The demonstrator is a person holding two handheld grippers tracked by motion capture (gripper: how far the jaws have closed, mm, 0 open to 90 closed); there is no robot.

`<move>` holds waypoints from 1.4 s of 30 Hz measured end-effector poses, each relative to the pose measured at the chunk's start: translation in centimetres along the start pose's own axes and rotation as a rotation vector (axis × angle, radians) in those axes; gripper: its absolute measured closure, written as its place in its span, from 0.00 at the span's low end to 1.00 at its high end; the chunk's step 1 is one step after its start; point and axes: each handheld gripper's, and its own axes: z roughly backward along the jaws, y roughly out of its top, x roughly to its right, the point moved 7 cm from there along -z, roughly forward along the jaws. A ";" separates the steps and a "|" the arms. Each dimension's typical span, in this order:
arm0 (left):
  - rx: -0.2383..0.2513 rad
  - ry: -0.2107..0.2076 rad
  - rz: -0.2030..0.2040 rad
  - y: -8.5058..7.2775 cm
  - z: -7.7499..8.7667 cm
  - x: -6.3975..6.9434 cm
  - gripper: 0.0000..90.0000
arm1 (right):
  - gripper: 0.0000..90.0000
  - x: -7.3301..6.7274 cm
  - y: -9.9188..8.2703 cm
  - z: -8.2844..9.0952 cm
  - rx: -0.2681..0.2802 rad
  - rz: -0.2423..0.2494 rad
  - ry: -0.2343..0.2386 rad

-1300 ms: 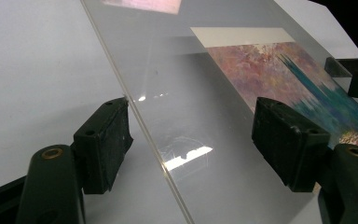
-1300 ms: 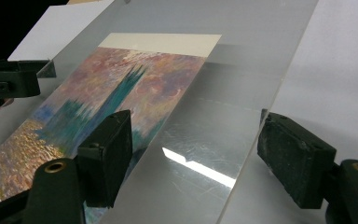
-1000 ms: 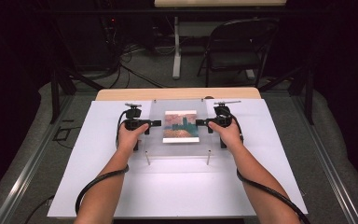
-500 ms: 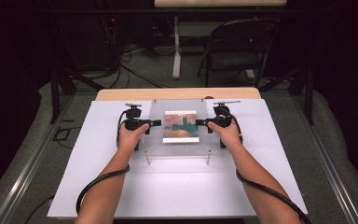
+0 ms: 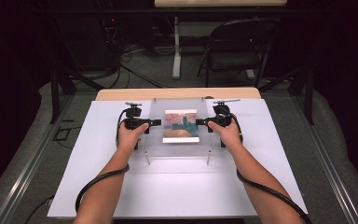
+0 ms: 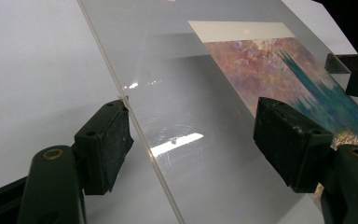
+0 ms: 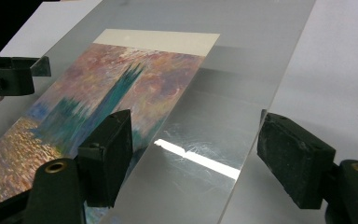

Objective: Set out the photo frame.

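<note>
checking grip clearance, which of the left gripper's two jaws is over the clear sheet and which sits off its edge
In the left gripper view, the jaw nearer the painted picture lies over the clear sheet; the other jaw sits off its edge, over the white table.

A white table (image 5: 121,186) carries a clear acrylic frame (image 5: 179,149) on short metal legs (image 5: 148,157).

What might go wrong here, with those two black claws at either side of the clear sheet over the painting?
Both grippers, left gripper and right gripper, stand open astride the clear sheet's side edges, so nothing is clamped yet. If one closes before the other, the sheet may tilt or slide off its small posts. A slipping jaw could also scuff the sheet, which already shows fine scratches, or shift the painted print lying under it.
</note>
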 end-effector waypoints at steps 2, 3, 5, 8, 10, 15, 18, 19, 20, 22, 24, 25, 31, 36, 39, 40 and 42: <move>0.007 0.000 -0.009 0.1 0.2 0.1 0.31 | 0.30 -0.1 0.1 0.1 0.004 0.006 -0.004; 0.006 -0.002 -0.011 0.1 0.3 0.1 0.31 | 0.30 -0.2 0.1 0.2 0.004 0.006 -0.005; 0.015 -0.003 -0.010 0.2 0.5 0.2 0.32 | 0.30 -0.3 0.2 0.4 0.009 0.017 -0.004; 0.031 -0.001 -0.015 0.3 0.8 0.3 0.34 | 0.30 -0.5 0.3 0.6 0.019 0.034 -0.007; 0.036 -0.003 -0.013 0.4 1.1 0.4 0.36 | 0.30 -0.7 0.4 0.8 0.020 0.041 -0.012; 0.045 -0.003 -0.024 0.6 1.7 0.7 0.38 | 0.30 -1.1 0.7 1.4 0.024 0.080 -0.010; 0.050 0.003 -0.032 0.7 2.1 0.9 0.39 | 0.30 -1.3 0.7 1.7 0.035 0.089 -0.011; 0.054 0.007 -0.035 0.7 2.1 0.9 0.40 | 0.30 -1.4 0.7 1.8 0.037 0.092 -0.013; 0.053 0.006 -0.041 0.7 2.3 1.0 0.40 | 0.30 -1.5 0.8 1.9 0.043 0.102 -0.014; 0.055 0.006 -0.048 0.8 2.5 1.2 0.40 | 0.30 -1.7 0.8 2.2 0.045 0.109 -0.017; 0.058 0.007 -0.059 0.8 2.8 1.3 0.41 | 0.31 -1.8 0.9 2.4 0.054 0.123 -0.018; 0.059 0.006 -0.064 0.9 3.0 1.4 0.41 | 0.31 -1.9 0.9 2.6 0.051 0.126 -0.020; 0.075 0.002 -0.084 0.9 3.6 1.8 0.43 | 0.32 -2.3 1.0 3.3 0.058 0.155 -0.024; 0.080 0.002 -0.101 1.0 4.2 2.2 0.45 | 0.33 -2.6 1.0 4.0 0.064 0.184 -0.025; 0.086 0.006 -0.105 1.1 4.5 2.4 0.46 | 0.34 -2.8 1.0 4.4 0.065 0.194 -0.026; 0.083 0.004 -0.105 1.1 4.7 2.5 0.47 | 0.35 -2.9 1.1 4.5 0.066 0.198 -0.026; 0.087 0.006 -0.107 1.1 5.0 2.6 0.48 | 0.35 -3.1 1.1 4.8 0.066 0.212 -0.028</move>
